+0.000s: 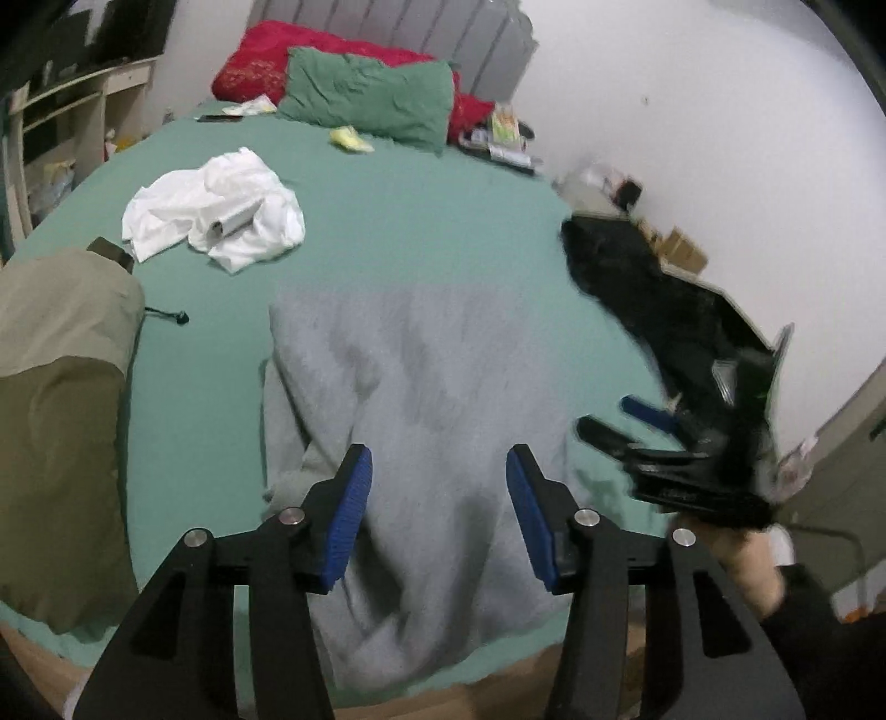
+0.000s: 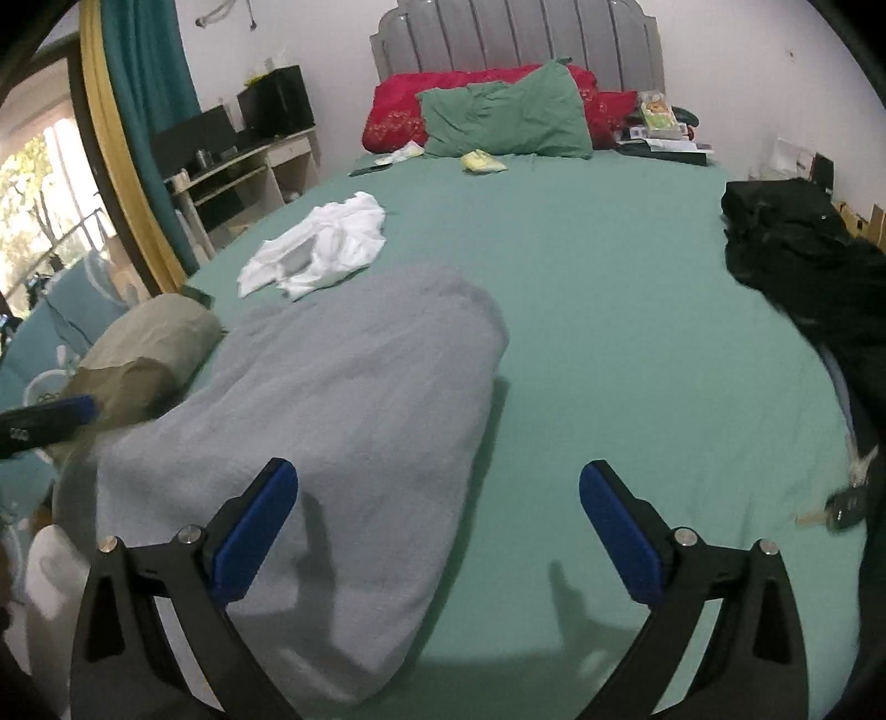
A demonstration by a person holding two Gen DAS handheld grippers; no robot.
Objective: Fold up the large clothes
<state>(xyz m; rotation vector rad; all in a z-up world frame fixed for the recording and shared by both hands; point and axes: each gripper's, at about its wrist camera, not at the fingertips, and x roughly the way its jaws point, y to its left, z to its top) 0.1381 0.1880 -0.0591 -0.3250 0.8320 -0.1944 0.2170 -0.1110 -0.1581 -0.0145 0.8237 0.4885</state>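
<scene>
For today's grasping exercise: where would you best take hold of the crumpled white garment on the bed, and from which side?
Probably the white garment is best pinched at the loose flat flap on its near-left edge, coming from the foot of the green bed. That edge lies thin and spread on the sheet, while the middle is bunched into thick folds. Both the left gripper and right gripper are open and free.

- Your grey garment [image 2: 343, 399] is a plain pale grey, lying on a plain sea-green bed sheet [image 2: 609, 310].
- The crumpled cloth [image 2: 321, 249] further up is white.
- The bundle [image 1: 55, 421] at your left is two-tone: light khaki above, darker olive below.
- The pile [image 2: 803, 260] at your right is black.
- One pillow [image 2: 509, 119] is green; the red pillow [image 2: 393, 119] behind it seems to carry a faint gold pattern.
- Both grippers have black arms and blue pads [image 2: 255, 531].
- The headboard [image 2: 520, 39] is grey.
</scene>
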